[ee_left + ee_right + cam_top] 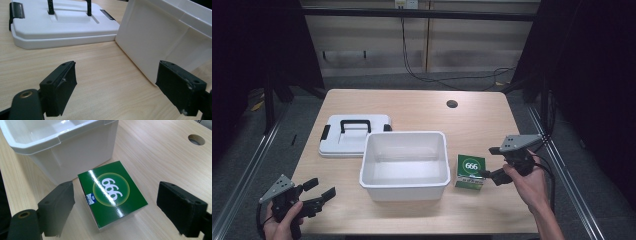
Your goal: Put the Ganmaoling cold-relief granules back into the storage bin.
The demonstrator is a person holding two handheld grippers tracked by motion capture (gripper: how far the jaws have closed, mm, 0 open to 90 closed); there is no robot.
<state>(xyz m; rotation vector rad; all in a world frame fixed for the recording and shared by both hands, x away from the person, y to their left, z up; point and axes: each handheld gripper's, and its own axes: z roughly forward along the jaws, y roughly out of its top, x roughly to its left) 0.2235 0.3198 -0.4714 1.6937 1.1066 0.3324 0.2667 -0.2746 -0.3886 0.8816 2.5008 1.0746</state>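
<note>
Overhead, pale wooden table (pixel 412 107) with cable hole (pixel 452 104), dark curtains (pixel 592 60) flanking.

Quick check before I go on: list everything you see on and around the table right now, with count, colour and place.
table: 1, light wood, centre; round hole near its far right
bin: 1, white, open and empty, mid-table
lid: 1, white with black handle and latches, flat, touching the bin's far-left corner
box: 1, green, marked 666, just right of the bin
cables: black, on the floor beyond the table
left gripper: 1, black, open, near-left table corner, holding nothing
right gripper: 1, black, open, jaws either side of the box, not closed on it
</note>
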